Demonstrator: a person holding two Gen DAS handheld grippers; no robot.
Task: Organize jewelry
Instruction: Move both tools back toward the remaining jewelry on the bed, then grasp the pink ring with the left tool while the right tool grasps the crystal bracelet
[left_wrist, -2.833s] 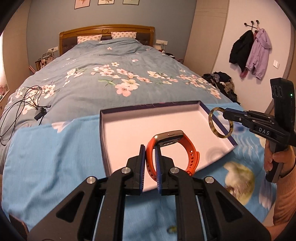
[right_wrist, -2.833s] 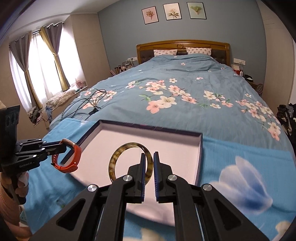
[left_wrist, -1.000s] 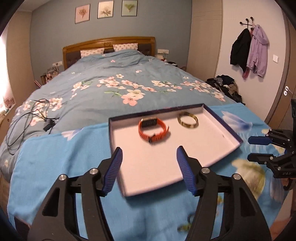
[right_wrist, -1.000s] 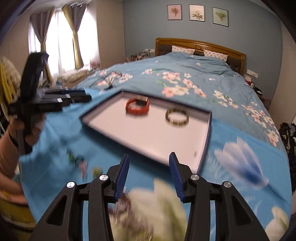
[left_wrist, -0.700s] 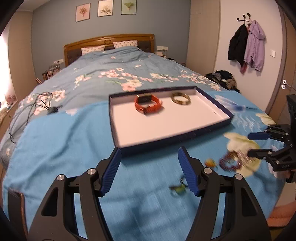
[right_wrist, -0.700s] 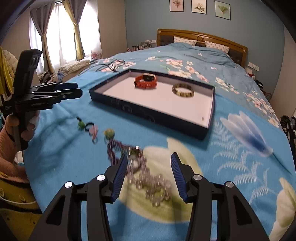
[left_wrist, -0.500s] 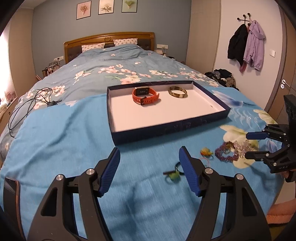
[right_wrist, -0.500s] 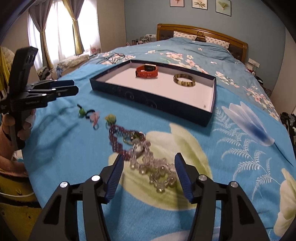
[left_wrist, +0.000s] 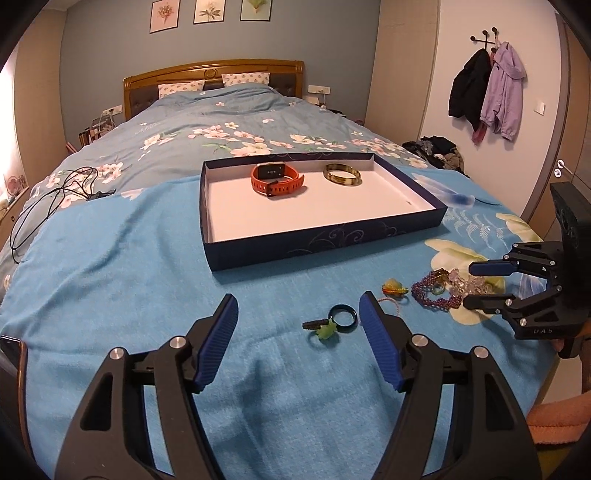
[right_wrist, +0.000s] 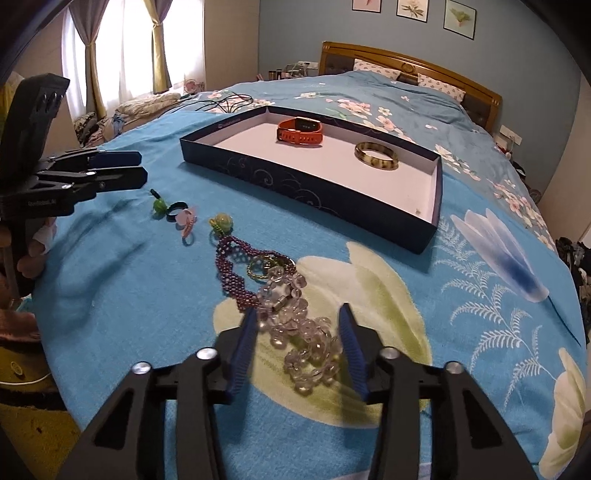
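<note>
Each black gripper (left_wrist: 297, 315) has ribbed blue pads (left_wrist: 218, 345), silver screws, and a salmon sleeve (left_wrist: 557, 422) behind.

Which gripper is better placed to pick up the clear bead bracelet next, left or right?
Right. The right gripper already straddles the clear bead bracelet, its jaws closing around it. The left gripper is over the black ring instead.

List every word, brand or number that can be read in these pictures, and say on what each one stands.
"DAS": on the right gripper, seen from the left wrist view.
Small light print on the left gripper: too blurred to read.
Pale print on the tray wall: too small.
Orange watch screen: nothing legible.
</note>
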